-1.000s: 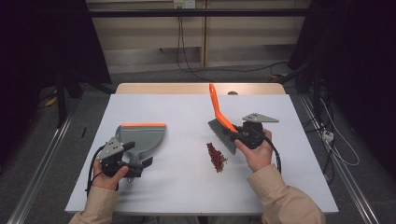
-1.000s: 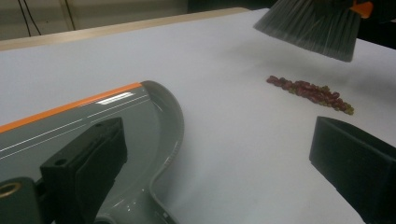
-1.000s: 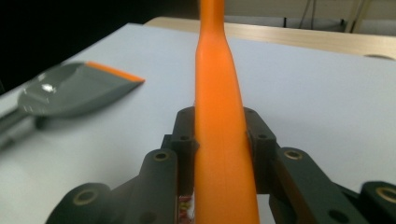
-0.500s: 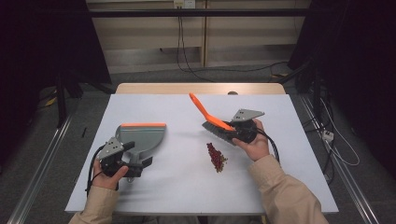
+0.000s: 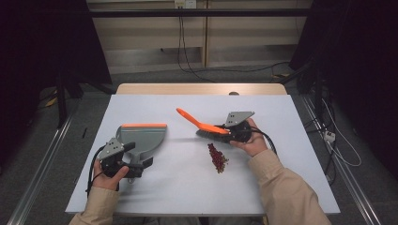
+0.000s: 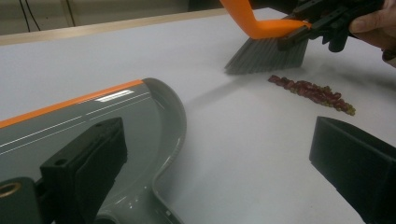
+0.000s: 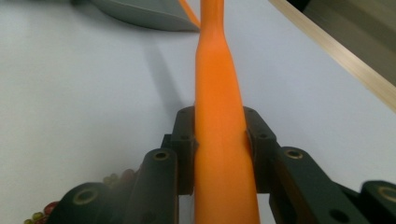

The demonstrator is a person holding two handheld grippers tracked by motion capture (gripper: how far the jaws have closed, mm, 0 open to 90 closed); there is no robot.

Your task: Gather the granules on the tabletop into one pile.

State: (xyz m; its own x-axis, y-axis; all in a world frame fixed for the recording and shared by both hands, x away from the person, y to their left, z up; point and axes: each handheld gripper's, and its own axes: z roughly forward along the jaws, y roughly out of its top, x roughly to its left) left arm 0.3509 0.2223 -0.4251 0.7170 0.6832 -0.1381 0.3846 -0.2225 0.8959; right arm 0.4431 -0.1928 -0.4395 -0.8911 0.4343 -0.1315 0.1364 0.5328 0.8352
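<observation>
Right gripper clamps the smooth orange brush; left gripper gapes beside the dustpan.

1. In the right gripper view we lose the brush handle at the top and bottom edges, and its bristles sit hidden beneath the jaws.
2. The dustpan is cut by the top edge there (just a grey corner remains).
3. In the left gripper view the dustpan runs off the left edge, its handle partly behind the near jaw.
4. The beads are too small in the high view to tell apart.
</observation>
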